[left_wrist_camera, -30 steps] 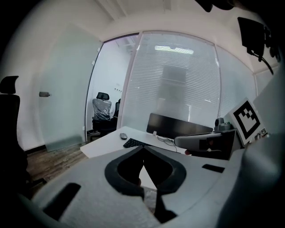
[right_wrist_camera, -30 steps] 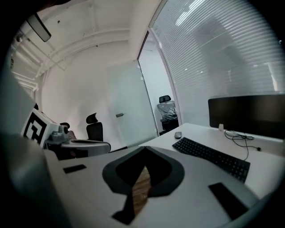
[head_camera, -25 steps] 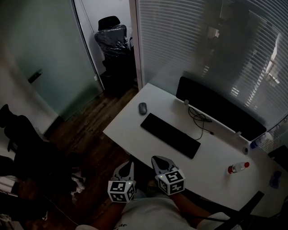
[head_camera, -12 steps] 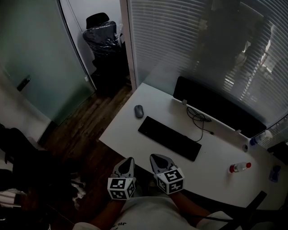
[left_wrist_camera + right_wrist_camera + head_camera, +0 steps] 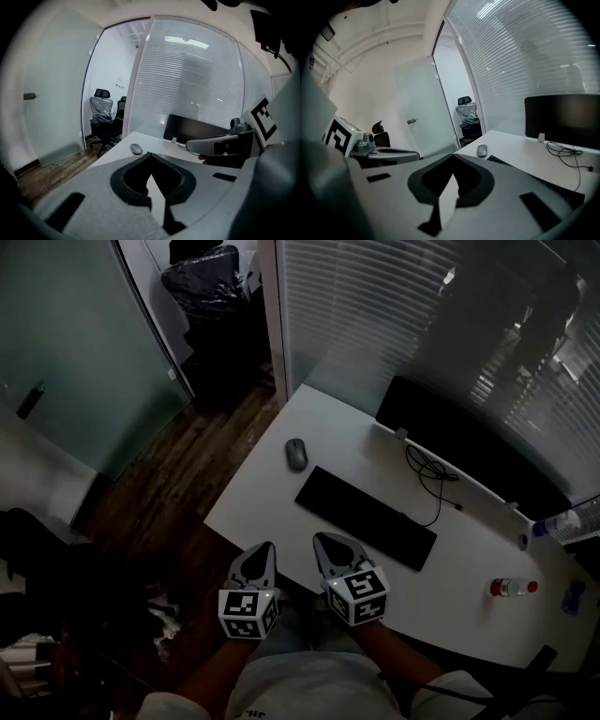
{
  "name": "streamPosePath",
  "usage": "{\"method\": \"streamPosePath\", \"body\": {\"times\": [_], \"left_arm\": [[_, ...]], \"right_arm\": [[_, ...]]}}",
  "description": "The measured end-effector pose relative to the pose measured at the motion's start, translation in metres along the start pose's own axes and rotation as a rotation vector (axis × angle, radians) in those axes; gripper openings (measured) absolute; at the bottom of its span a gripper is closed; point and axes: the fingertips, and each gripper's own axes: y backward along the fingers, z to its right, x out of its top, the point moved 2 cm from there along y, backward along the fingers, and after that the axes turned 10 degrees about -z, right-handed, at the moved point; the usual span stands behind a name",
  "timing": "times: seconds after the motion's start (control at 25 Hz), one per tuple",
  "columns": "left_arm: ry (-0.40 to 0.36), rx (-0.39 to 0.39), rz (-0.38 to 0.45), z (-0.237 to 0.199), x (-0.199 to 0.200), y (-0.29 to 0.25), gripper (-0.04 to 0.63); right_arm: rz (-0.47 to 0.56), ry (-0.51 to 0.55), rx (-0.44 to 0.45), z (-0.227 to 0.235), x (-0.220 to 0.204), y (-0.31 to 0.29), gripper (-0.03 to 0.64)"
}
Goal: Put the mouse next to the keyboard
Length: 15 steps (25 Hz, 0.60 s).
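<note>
Mouse (image 5: 296, 455) lies on the white counter (image 5: 272, 498), just off the far left corner of the black keyboard (image 5: 366, 518), with a strip of bare counter between the 2. Both sit in the same arrangement as a second ago, so neither has been touched.

What has changed is the viewpoint. The counter now fills more of the head view and its near edge lies closer to the person, which reads as the person walking up to it with both tools carried ahead.

The left tongs (image 5: 263, 553) and the right tongs (image 5: 327, 544) are held side by side in front of the body, at about the counter's near edge. They point toward the mouse and somewhat downward. Both are closed, tips meeting, and each gripper view shows nothing between the jaws. In each gripper view the mouse lies well beyond the tips.

I judge this to be the approach, with the task itself not yet started. One pair of tongs must open and reach past the keyboard's left end before the mouse can be gripped and set down alongside.

Farther out stand a dark monitor (image 5: 469, 451) with a loose cable (image 5: 433, 486) in front of it. A bottle (image 5: 513, 588) lies toward the right end, well clear of that reach.
</note>
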Motion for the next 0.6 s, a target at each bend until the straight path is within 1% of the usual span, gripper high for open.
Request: {"method": "streamPosePath", "body": {"times": [0.2, 0.4, 0.48, 0.6], "left_arm": [[0.056, -0.004, 0.019, -0.033, 0.014, -0.042, 0.005], [0.078, 0.002, 0.029, -0.059, 0.023, -0.077, 0.005], [0.077, -0.001, 0.021, -0.066, 0.022, -0.088, 0.005], [0.045, -0.002, 0.0, -0.073, 0.02, -0.103, 0.005]], "right_arm": [[0.004, 0.008, -0.036, 0.02, 0.021, -0.048, 0.003], [0.014, -0.017, -0.06, 0.041, 0.033, -0.09, 0.003], [0.01, -0.027, -0.069, 0.048, 0.034, -0.105, 0.003], [-0.001, -0.031, -0.085, 0.058, 0.037, -0.126, 0.004]]}}
